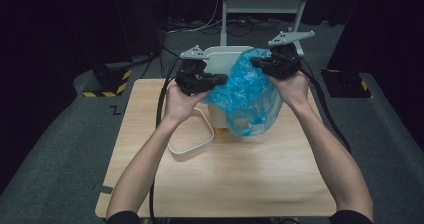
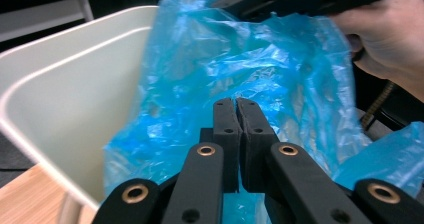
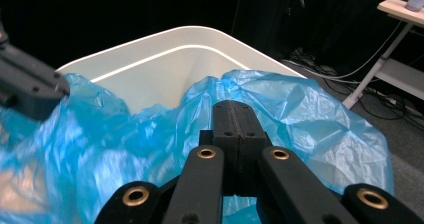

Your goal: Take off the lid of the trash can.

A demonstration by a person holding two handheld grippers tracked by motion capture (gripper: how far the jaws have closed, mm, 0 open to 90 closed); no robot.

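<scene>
Blue plastic bag: thin, crinkled liner, held in the air over the white bin and draped down the bin's near face, at about 12 o'clock from the table's centre.

Status of work: judged to be the lining of the bin. Done so far: bag lifted, and both upper edges pinched. Left to do: spread the mouth, lower the bag inside, fold the rim over the bin's edge. Most of the bag hangs outside the front wall; the bin's interior looks bare, though part of it is hidden behind the plastic, so this is likely rather than certain.

Left gripper: jaws pressed together on a fold of the bag's edge, at 9 o'clock of the bag in the high view. Left hand raised, forearm reaching up from the table's near edge, gripper pointing across toward the bag.

Right gripper: jaws clamped tight on the bag's opposite edge, at 2 o'clock of the bag. Right hand held slightly higher and farther forward, arm stretched out.

Also present: white lid lying flat on the wooden table, at 7 o'clock of the bin, apart from the bag.
</scene>
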